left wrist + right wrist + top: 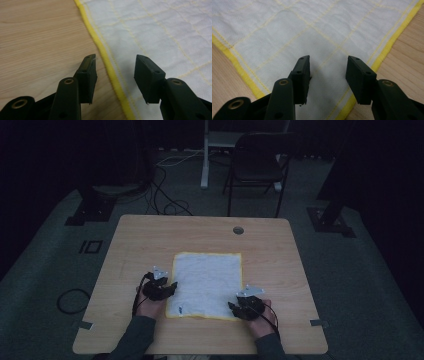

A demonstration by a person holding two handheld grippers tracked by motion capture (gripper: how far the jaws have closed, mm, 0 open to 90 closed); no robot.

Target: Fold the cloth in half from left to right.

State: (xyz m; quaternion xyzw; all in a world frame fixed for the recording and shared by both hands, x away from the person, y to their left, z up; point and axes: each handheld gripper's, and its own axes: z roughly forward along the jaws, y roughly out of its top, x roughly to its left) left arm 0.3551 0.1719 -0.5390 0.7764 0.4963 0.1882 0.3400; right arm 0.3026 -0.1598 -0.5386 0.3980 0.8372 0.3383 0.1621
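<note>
A white quilted cloth (207, 284) with a yellow hem lay flat near the middle of a light wooden tabletop (140, 240), slightly toward the person's side. Seen from the high view, a person's two forearms came in from six o'clock, each hand holding black tongs.

The left tongs (170, 287) sat at the cloth's nine o'clock edge, toward its near corner. In the left gripper view, the left tongs (116, 72) were spread wide, with the yellow hem (105, 57) running between the two jaws: one jaw stood over bare wood, the other over the white fabric. Nothing was pinched between them.

The right tongs (234, 306) sat at the cloth's five o'clock corner. In the right gripper view, the right tongs (328, 72) were likewise spread, both jaws standing over the white fabric just inside that corner, with the hem meeting in a point below them. They held nothing. Whether the jaw tips touched the cloth could not be told.

Thin yellow stitching crossed the cloth in a grid. A small dark tag (179, 309) showed near the cloth's seven o'clock corner. A round cable hole (238, 230) sat in the tabletop at twelve o'clock, and a dark folding chair (257, 162) stood on the floor beyond.
</note>
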